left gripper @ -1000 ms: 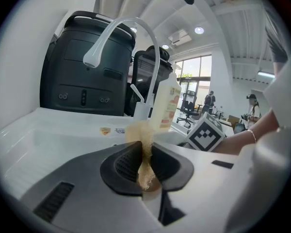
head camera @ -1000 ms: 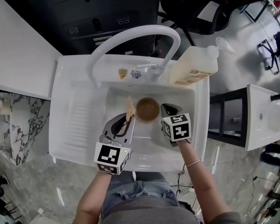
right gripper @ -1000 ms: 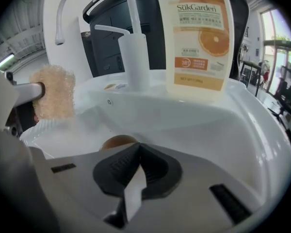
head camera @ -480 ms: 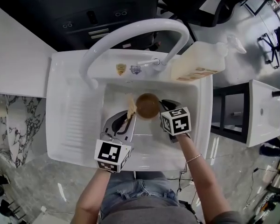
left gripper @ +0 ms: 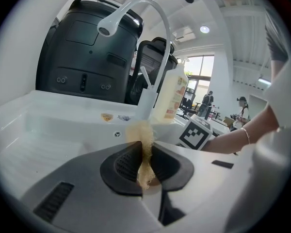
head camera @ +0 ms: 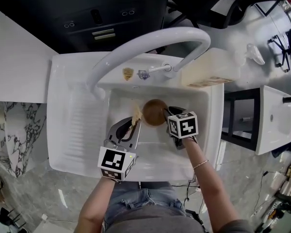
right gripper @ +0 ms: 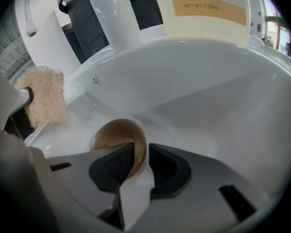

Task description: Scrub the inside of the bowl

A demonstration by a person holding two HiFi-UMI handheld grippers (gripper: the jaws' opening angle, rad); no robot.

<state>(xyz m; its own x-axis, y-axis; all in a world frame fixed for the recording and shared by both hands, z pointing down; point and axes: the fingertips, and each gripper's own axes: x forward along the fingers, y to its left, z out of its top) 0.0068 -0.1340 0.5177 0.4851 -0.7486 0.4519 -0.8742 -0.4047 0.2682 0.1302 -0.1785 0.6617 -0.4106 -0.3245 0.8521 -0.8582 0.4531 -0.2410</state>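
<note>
Brown bowl point(right gripper: 114, 132), near rim hidden between jaws of right gripper point(right gripper: 140, 155)

Brown bowl point(head camera: 154, 111) in white sink point(head camera: 212, 130), tan scrubber point(head camera: 135, 113) just beside

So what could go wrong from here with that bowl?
The right claw pinches the brown bowl only by its rim, so it may twist or slip once scrubbing starts. The left claw grips the tan scrubber by its lower part; hard pressing could pull it loose. Both claws sit close together in the sink, so they could knock each other.
</note>
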